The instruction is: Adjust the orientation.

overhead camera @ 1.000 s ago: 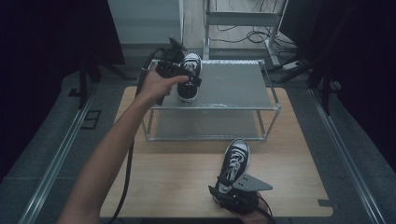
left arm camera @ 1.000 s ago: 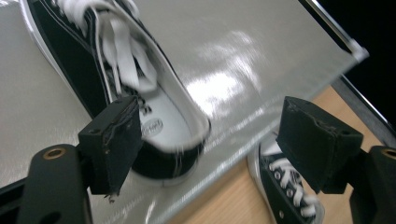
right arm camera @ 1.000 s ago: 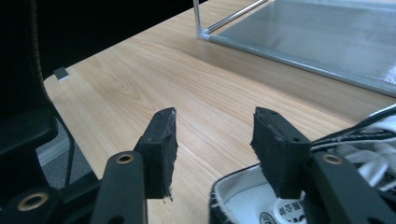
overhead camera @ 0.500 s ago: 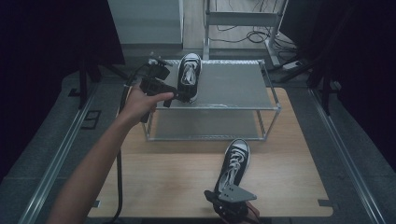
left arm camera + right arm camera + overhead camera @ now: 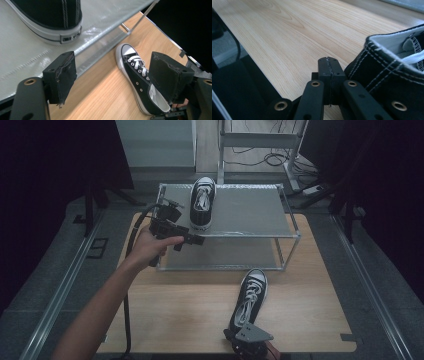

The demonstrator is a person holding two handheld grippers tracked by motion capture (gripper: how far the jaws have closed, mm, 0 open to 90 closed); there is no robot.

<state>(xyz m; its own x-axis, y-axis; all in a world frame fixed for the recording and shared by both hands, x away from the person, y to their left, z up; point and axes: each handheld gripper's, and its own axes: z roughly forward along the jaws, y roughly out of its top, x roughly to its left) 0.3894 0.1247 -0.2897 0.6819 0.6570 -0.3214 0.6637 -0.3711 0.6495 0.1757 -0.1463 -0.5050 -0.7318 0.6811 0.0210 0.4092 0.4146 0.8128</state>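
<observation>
At the near edge of the light wooden desk (image 5: 190,315), the right tongs (image 5: 329,62) are pressed together with nothing between them, after closing just now. They sit just beside the heel of a black high-top canvas sneaker with white laces (image 5: 248,300) lying on the desk. Farther off, the left tongs (image 5: 192,240) stand apart, empty, beside a clear 2-level shelf (image 5: 250,215). On its top stands a 2nd black canvas sneaker (image 5: 202,200).

Overhead plus two close tong-mounted views
</observation>
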